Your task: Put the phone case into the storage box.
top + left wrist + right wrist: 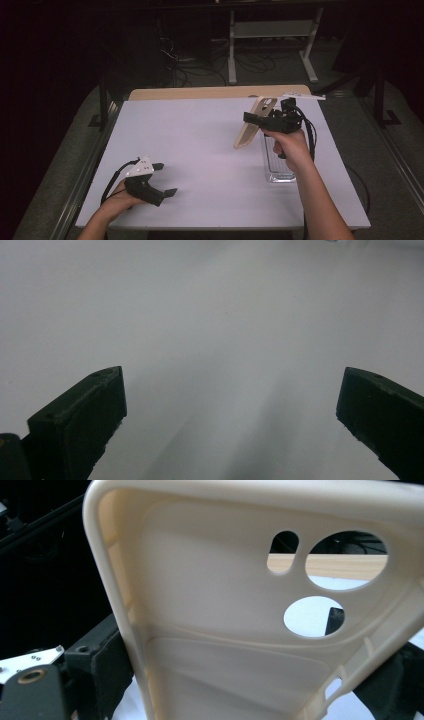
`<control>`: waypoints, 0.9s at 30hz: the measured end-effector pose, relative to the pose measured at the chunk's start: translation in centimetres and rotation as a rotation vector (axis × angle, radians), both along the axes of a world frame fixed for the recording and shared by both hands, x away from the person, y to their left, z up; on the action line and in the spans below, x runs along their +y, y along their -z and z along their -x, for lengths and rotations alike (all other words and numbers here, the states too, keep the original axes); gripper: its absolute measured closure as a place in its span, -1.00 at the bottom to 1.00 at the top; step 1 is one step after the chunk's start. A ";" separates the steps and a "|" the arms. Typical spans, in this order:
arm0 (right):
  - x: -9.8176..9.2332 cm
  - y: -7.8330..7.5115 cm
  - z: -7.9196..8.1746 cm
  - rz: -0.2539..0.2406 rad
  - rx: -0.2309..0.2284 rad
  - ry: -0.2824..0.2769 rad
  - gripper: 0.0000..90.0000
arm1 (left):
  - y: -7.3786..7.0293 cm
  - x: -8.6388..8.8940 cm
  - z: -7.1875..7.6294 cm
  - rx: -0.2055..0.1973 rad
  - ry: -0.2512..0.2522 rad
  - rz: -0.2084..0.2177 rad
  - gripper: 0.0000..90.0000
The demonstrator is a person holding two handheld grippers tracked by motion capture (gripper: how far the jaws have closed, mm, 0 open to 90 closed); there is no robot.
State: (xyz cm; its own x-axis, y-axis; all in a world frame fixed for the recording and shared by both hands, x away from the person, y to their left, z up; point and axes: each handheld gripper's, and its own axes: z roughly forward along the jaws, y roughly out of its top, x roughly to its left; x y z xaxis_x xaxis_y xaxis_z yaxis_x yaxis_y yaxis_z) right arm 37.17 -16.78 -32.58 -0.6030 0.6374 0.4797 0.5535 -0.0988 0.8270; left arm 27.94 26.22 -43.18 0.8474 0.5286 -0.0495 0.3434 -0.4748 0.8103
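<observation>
My right gripper is clamped on a cream phone case, its two black jaws pressing the case from either side, and I hold it lifted above the right half of the white table. In the high view the case stands tilted, its camera-hole end up and toward the far edge, its lower end slanting down toward the middle of the table without touching it. Looking along my right gripper's jaws, I see the hollow inner side of the case, with one large round cut-out, a smaller round one below it and a little oblong slot beside them; through the holes show the white tabletop and a strip of its bare wooden edge. Just below my right hand a clear plastic tray lies on the table. My left gripper rests low over the near left corner of the table, well apart from the case, its jaws spread wide with nothing but bare white surface between them.
</observation>
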 end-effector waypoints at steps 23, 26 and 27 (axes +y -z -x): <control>-5.1 -0.3 0.1 0.003 0.008 0.133 -0.79 | 0.1 0.0 0.0 0.005 0.001 -0.005 -1.00; -5.5 -0.2 0.1 0.012 0.014 0.146 -0.79 | 0.1 -0.1 0.1 0.005 0.001 -0.003 -1.00; -5.7 -0.2 0.1 0.016 0.016 0.151 -0.79 | 0.1 -0.1 0.1 0.005 0.000 -0.004 -1.00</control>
